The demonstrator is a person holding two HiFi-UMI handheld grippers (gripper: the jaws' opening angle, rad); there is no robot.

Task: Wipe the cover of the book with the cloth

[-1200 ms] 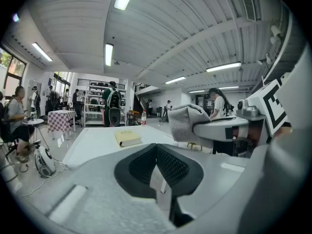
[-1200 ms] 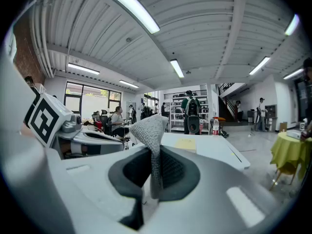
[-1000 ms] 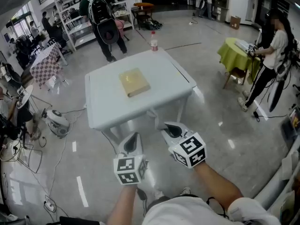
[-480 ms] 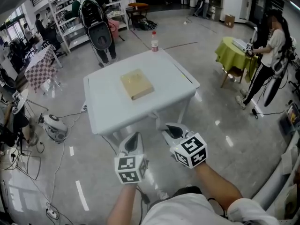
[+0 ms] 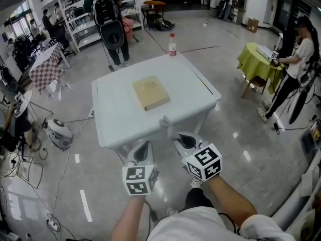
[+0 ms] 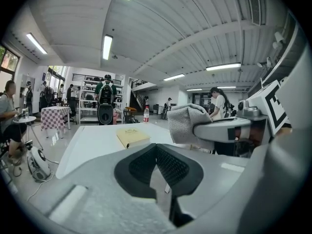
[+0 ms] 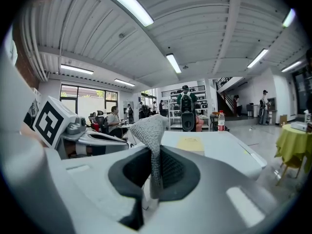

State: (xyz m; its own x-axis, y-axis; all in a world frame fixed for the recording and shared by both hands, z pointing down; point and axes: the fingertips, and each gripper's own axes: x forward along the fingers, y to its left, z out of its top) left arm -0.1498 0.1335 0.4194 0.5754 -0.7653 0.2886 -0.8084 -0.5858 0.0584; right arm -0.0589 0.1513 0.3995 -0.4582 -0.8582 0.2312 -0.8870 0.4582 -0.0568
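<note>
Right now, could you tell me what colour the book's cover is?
The book is pale yellow, clearest in the head view.

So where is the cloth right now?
The cloth is pinched in the right gripper, low centre in the head view, just short of the table's near edge.

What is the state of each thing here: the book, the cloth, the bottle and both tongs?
book: closed, lying flat on the white table.
right tongs: shut on the cloth.
cloth: pinched, held off the table, not touching the book.
left tongs: shut, empty.
bottle: upright at the table's far edge, cap on.
</note>
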